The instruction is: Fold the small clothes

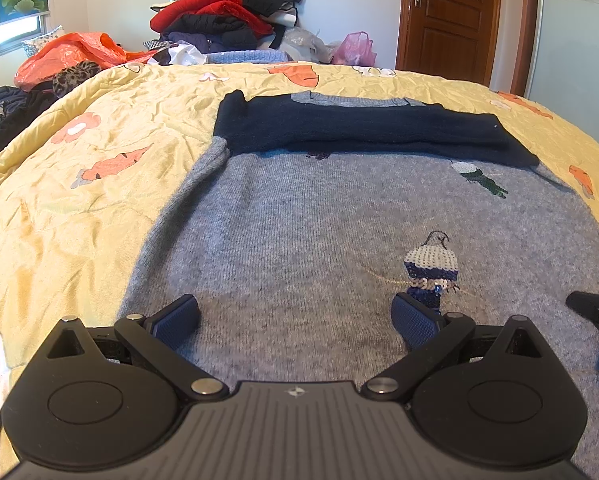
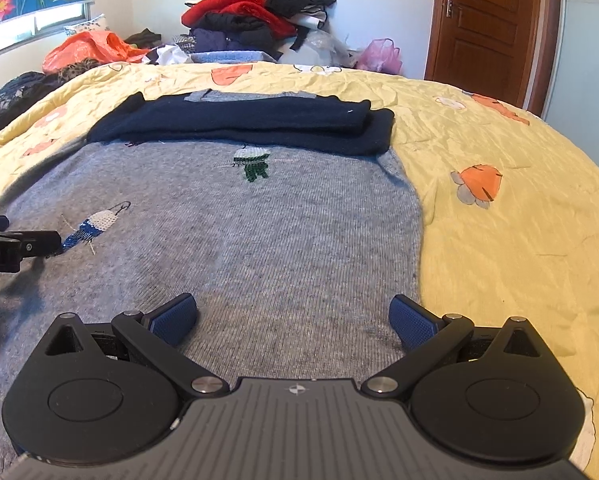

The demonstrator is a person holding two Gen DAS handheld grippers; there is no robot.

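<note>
A grey knit sweater (image 1: 299,232) with sequin figures lies flat on the yellow bedspread (image 1: 79,200). Its two navy sleeves (image 1: 359,128) are folded across the chest, one on the other. It also shows in the right wrist view (image 2: 239,232), sleeves (image 2: 251,122) at the far end. My left gripper (image 1: 295,320) is open and empty, low over the sweater's near left part. My right gripper (image 2: 293,320) is open and empty, low over the near right part, its right finger close to the sweater's edge. Each gripper shows at the side of the other's view.
A heap of red, black and dark clothes (image 1: 227,12) stands beyond the bed's far edge, with orange (image 1: 71,56) and pink plastic bags (image 1: 355,48). Dark clothes (image 1: 7,116) lie off the left edge. A brown door (image 1: 447,20) is at the back right.
</note>
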